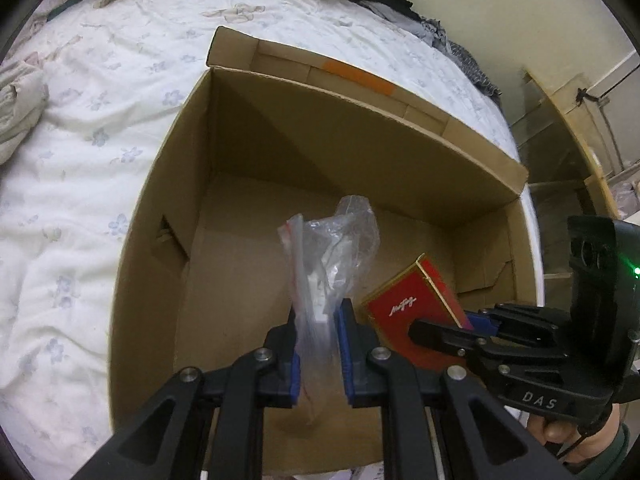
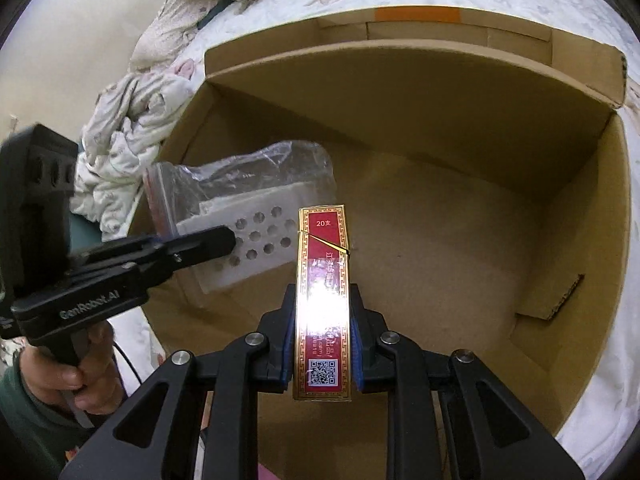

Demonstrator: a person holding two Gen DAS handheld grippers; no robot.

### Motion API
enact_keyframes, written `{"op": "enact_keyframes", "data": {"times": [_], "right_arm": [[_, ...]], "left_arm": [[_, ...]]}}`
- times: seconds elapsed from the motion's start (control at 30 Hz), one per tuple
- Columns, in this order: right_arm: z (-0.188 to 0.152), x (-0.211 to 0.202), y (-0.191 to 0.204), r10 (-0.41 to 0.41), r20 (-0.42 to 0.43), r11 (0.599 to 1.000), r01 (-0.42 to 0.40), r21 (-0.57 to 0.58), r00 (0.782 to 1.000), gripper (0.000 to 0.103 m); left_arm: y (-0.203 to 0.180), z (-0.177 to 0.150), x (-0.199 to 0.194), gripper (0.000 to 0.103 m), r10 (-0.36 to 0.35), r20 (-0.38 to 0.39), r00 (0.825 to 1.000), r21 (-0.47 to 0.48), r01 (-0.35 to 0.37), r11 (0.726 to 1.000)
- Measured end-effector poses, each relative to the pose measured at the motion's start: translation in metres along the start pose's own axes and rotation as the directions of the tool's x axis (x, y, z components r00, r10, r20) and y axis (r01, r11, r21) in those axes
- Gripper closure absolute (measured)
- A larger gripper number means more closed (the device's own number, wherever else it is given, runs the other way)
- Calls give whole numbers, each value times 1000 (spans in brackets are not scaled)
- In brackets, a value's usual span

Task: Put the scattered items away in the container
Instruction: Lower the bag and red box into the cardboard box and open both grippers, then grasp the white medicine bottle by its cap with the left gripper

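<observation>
A large open cardboard box (image 1: pixel 256 128) (image 2: pixel 472 128) sits on a bed, its floor bare. Over its near edge my left gripper (image 1: pixel 320 312) is shut on a clear zip bag (image 1: pixel 332 264) that holds a white perforated piece. From the right wrist view that bag (image 2: pixel 248 208) hangs at the left, pinched by the left gripper (image 2: pixel 224 240). A red and gold carton (image 2: pixel 324 300) stands between the blue pads of my right gripper (image 2: pixel 322 300), which is shut on it. In the left wrist view the carton (image 1: pixel 404 304) and the right gripper (image 1: pixel 452 330) are at the lower right.
The bed carries a white floral quilt (image 1: pixel 80 184) with crumpled bedding (image 2: pixel 132 128) beside the box. Clothes (image 1: pixel 460 52) are piled near the wall. A person's hand (image 2: pixel 76 376) holds the left gripper's handle. A wooden frame (image 1: pixel 576 128) stands beyond the bed's right edge.
</observation>
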State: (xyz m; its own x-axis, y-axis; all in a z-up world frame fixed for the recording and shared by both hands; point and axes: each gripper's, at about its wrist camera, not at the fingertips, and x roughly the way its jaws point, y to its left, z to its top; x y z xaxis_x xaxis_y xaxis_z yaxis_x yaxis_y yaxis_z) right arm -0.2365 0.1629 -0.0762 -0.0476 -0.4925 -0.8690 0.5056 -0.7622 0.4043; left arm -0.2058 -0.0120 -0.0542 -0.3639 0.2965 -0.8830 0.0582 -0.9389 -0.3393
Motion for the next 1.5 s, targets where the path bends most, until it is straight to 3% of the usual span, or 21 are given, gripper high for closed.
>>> {"op": "enact_keyframes", "data": {"times": [0.07,0.1,0.13,0.2,0.3,0.47,0.6,0.77,0.93,1.07,1.23,1.4,1.5], "right_arm": [[-1,2,2,-29,-2,999,29,-19,1000,79],[-1,3,3,-37,-2,999,37,-25,999,78],[-1,3,4,-38,-1,999,38,-27,999,78],[-1,0,5,-44,7,999,44,-30,999,63],[1,-15,4,-61,74,998,62,-11,995,59],[6,-38,-3,-68,153,998,65,23,986,59],[7,-44,-4,-66,160,998,62,29,985,59],[4,-33,13,-58,113,997,63,-38,992,59],[-5,-13,25,-115,33,986,118,-120,993,59],[-5,-15,21,-226,57,961,232,-149,973,59],[-4,-29,18,-382,127,896,400,-190,915,60],[-5,-47,26,-330,174,912,361,-192,928,60],[-9,-67,38,-258,214,932,301,-201,942,60]], "left_arm": [[0,-1,-4,79,34,6,999,9,-34,999],[0,-2,-6,67,48,12,999,12,-48,999],[1,-3,-9,61,62,19,998,16,-62,998],[1,-4,-16,55,69,32,997,20,-69,997],[-4,-8,-30,46,98,64,993,48,-102,994],[-3,-11,-49,46,88,87,992,62,-93,994],[-2,-15,-58,46,90,95,991,58,-96,994],[-5,-26,-69,46,85,108,990,66,-93,994],[-9,-43,-76,46,75,106,991,78,-83,993],[-6,-66,-86,46,72,110,991,81,-81,993],[6,-93,-91,46,98,88,991,76,-104,992],[23,-112,-95,46,110,68,992,32,-113,993],[35,-119,-101,46,111,71,991,0,-111,994]]}}
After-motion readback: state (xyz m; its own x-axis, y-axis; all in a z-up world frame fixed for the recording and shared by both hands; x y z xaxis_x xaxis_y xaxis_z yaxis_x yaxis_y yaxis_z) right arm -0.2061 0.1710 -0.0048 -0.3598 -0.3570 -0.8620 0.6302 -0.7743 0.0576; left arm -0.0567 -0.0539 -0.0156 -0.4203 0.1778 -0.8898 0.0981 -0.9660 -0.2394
